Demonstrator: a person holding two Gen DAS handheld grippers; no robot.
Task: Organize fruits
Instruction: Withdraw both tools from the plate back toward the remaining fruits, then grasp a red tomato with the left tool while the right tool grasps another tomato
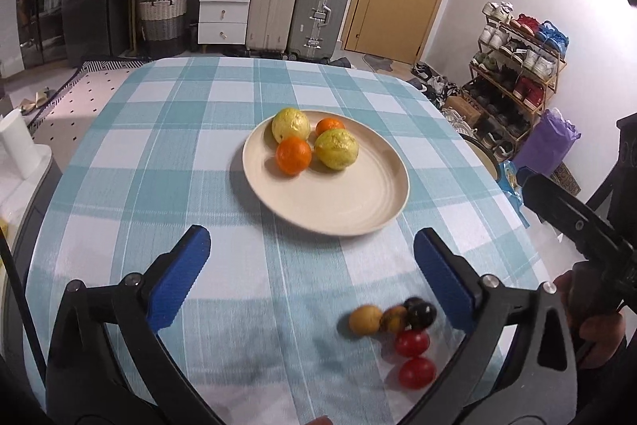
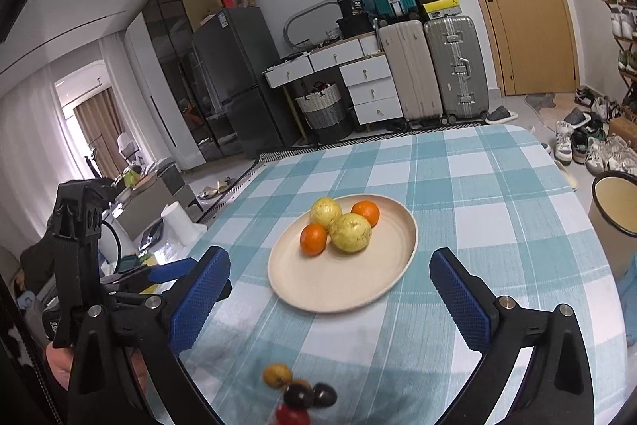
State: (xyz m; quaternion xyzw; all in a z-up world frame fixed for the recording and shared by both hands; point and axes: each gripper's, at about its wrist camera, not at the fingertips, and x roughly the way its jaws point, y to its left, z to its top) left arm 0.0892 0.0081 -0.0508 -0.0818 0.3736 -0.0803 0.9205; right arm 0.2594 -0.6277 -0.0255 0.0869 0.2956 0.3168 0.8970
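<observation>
Left wrist view: the left gripper (image 1: 311, 251) hangs over the checked tablecloth (image 1: 167, 162) with its blue fingers spread wide, grasping nothing. Ahead sits a cream plate (image 1: 350, 202) carrying two oranges (image 1: 293, 155) and two yellow fruits (image 1: 337, 148) — all touching. Small tomatoes (image 1: 411, 342) lie clustered on the cloth near the right finger.

Right wrist view: the right gripper (image 2: 329, 271) is likewise released, empty, facing the plate (image 2: 338, 281). The small tomatoes (image 2: 298, 395) lie below — the left gripper (image 2: 167, 271) beside.
</observation>
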